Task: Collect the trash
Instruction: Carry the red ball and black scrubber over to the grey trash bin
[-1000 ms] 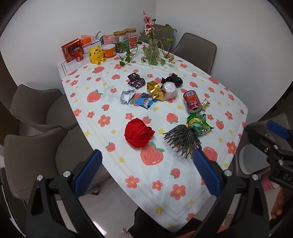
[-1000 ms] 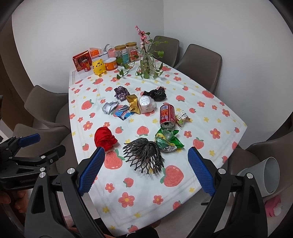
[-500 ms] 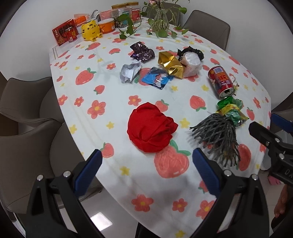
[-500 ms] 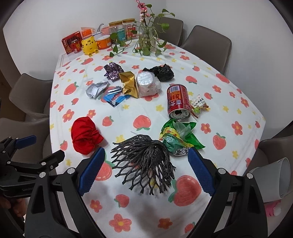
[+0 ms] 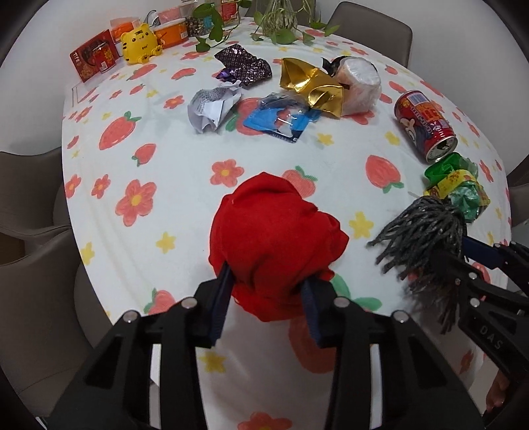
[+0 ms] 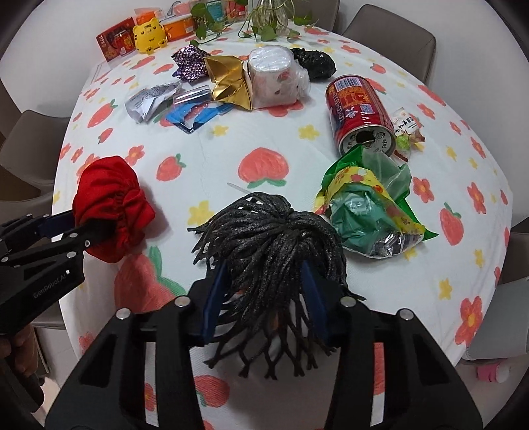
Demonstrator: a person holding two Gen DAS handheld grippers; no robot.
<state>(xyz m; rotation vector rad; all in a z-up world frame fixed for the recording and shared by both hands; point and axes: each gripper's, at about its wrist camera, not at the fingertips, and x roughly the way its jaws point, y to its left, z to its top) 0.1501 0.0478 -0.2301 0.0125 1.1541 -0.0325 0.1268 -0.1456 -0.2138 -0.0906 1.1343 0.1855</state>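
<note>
My left gripper (image 5: 266, 284) is shut on a crumpled red cloth (image 5: 274, 231) near the table's front edge; the cloth also shows in the right wrist view (image 6: 109, 205). My right gripper (image 6: 264, 284) is shut on a black foam net (image 6: 274, 244), also seen in the left wrist view (image 5: 426, 231). Farther back lie a red can (image 6: 358, 112), a green wrapper (image 6: 370, 205), gold foil (image 6: 229, 81), a blue packet (image 6: 195, 114), crumpled paper (image 6: 148, 101), a purple wrapper (image 6: 190, 63), a black bag (image 6: 314, 63) and a wrapped white roll (image 6: 272, 76).
The table has a strawberry-print cloth (image 5: 185, 185). At the far end stand a yellow tiger toy (image 5: 139, 43), a red box (image 5: 94, 58), jars and a plant vase (image 6: 271, 13). Grey chairs (image 5: 370, 26) surround the table. A small candy wrapper (image 6: 408, 129) lies by the can.
Both grippers moved down and forward to the table and closed: the left on the red cloth, the right on the black foam net.
</note>
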